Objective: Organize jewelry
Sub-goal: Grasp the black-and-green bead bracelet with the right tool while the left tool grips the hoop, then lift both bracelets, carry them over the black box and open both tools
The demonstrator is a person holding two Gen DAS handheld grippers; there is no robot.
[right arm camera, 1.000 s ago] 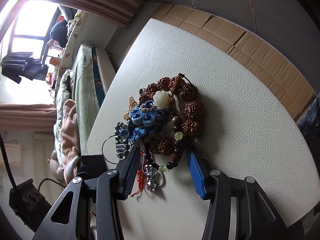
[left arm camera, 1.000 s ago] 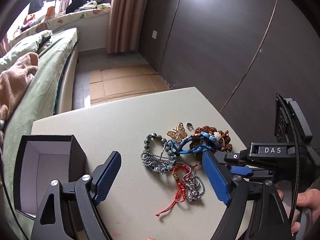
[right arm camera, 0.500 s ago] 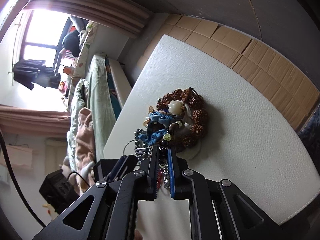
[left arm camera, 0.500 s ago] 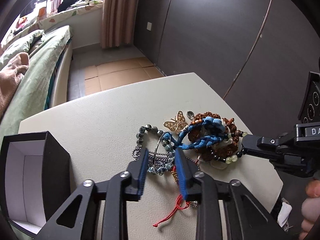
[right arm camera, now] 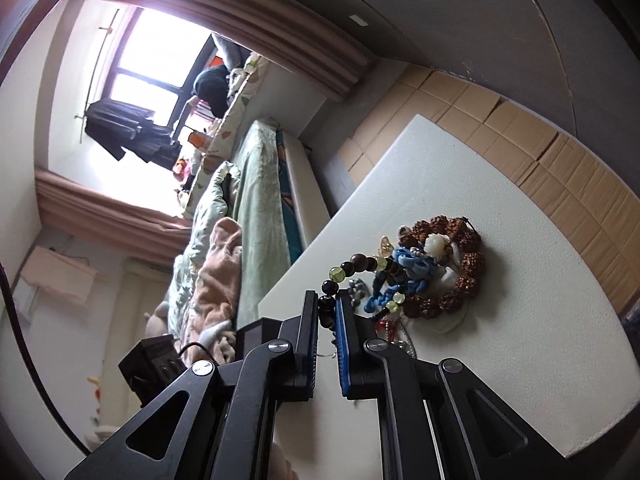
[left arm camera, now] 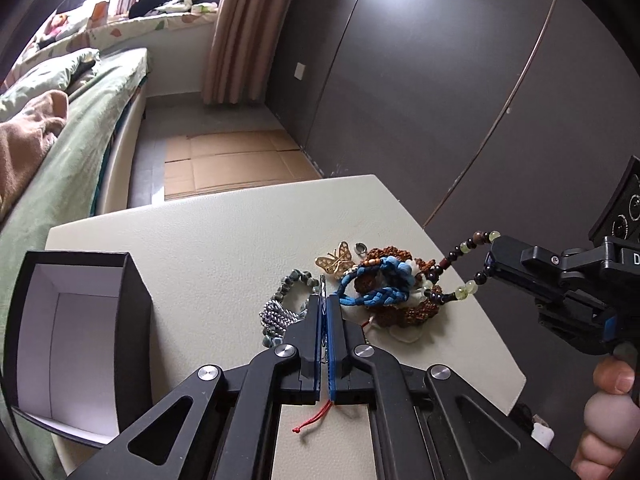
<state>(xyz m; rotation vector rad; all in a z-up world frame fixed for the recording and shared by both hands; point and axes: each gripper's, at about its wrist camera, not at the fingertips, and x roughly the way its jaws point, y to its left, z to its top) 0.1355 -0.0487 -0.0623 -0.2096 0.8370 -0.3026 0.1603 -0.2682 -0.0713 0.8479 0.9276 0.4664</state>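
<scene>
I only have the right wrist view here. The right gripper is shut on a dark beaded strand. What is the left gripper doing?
Observer: The left gripper is closed in the jewelry pile; red cord hangs below it.
Operator: Is a container out?
Observer: Yes, an open black box with a white inside stands left of the pile.
Operator: Anything small beside the pile?
Observer: A gold butterfly piece and a small metal ring.

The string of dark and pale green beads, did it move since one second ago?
Yes. The string of dark and pale green beads rose off the white table, pulled up toward the right by the right claw.
</scene>
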